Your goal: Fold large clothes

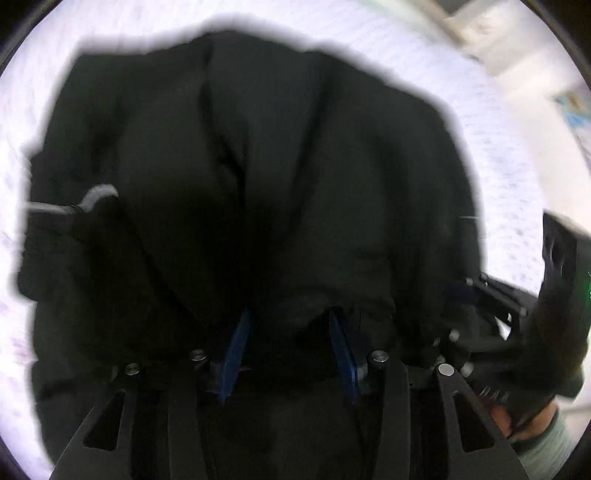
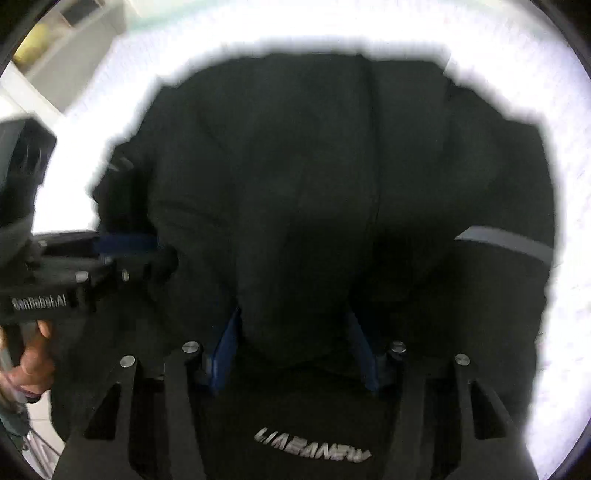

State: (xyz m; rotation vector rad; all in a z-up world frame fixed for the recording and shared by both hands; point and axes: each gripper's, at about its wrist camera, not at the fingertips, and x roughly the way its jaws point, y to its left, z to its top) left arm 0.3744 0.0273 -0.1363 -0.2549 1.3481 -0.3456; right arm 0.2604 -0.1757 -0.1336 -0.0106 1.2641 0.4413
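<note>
A large black jacket [image 1: 295, 166] with a grey reflective stripe [image 1: 99, 192] lies bunched on a white textured cover and fills both views. A thick fold of it sits pinched between the blue pads [image 1: 236, 350] of my left gripper [image 1: 290, 317], and the fingertips are buried in cloth. In the right wrist view the jacket [image 2: 332, 166] shows silver lettering [image 2: 314, 446] close to the camera. My right gripper [image 2: 295, 317] holds another fold between its blue pads [image 2: 225, 354]. Each gripper shows in the other's view, at the jacket's edge.
The white cover [image 1: 498, 166] surrounds the jacket on all sides [image 2: 576, 258]. Pale furniture [image 1: 480, 26] stands beyond it, with shelving [image 2: 55, 37] at the upper left. A person's hand [image 2: 33, 354] holds the left gripper's handle, and another hand [image 1: 517, 417] holds the right one.
</note>
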